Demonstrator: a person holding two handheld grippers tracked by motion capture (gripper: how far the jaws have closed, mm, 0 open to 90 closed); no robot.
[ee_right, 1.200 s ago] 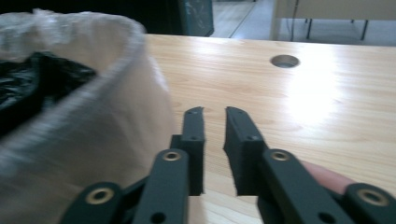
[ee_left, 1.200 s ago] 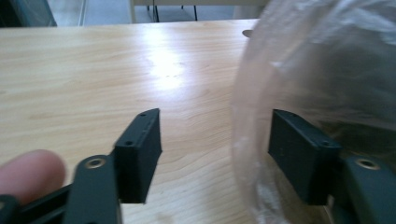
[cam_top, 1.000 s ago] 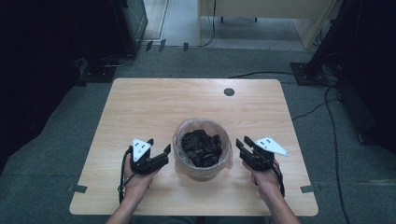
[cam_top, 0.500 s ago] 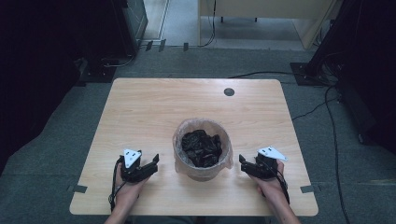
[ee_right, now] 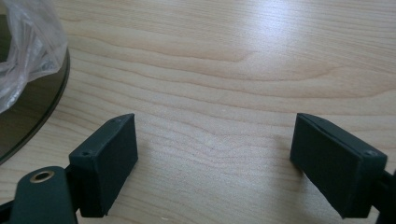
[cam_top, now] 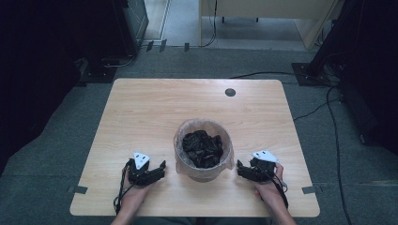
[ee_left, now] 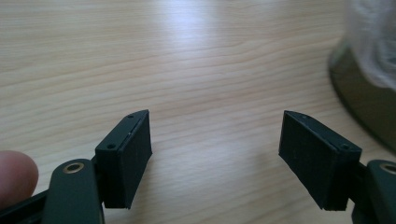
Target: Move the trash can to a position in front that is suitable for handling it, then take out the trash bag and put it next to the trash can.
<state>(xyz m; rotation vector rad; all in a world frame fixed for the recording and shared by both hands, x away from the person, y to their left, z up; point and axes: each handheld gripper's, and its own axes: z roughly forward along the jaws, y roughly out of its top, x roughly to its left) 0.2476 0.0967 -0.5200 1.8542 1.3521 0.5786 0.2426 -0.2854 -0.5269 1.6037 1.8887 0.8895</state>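
Near the front middle of the table [cam_top: 141, 108] stands the bin [cam_top: 204, 169], lined with a clear plastic bag [cam_top: 180, 161] whose edge folds over the rim, dark crumpled stuff lying inside. Your left gripper [cam_top: 161, 168] sits just beside it on one side, your right gripper [cam_top: 240, 168] just beside it on the other, both low over the wood, neither touching the bin. Left jaws stand wide apart, bare tabletop between them, the bin's dark wall off to one edge of the left gripper view. Right jaws have just been opening and now stand wide, nothing between them. Each hand grips its tool from the table's near edge. A small dark hole [cam_top: 230, 92] marks the far side.
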